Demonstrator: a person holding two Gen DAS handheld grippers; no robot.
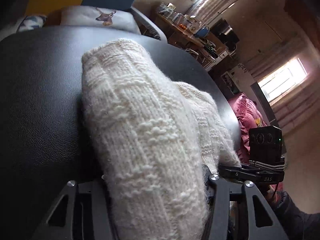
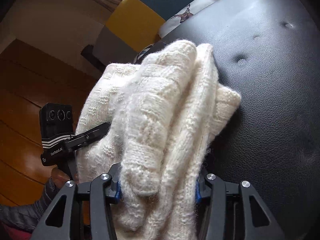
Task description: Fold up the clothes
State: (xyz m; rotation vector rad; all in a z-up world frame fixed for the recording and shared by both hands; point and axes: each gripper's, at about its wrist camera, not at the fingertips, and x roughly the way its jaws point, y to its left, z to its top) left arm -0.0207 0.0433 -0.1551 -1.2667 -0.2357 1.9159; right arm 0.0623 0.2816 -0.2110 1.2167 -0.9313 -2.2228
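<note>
Both the left claw (image 1: pixel 158 182) and the right claw (image 2: pixel 158 182) are closed on bunched edges of the cream knit sweater (image 1: pixel 140 120), which fills the centre of both frames over the black leather seat (image 1: pixel 40 100). The thick fuzzy wool could slip from either grip, and uneven pulling would skew the fold

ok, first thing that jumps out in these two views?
The cream knit garment, bunched thick, fills the middle of both views and lies on the black leather surface. Both grippers are shut on it: left gripper, right gripper. Behind, a white deer-print cushion.
</note>
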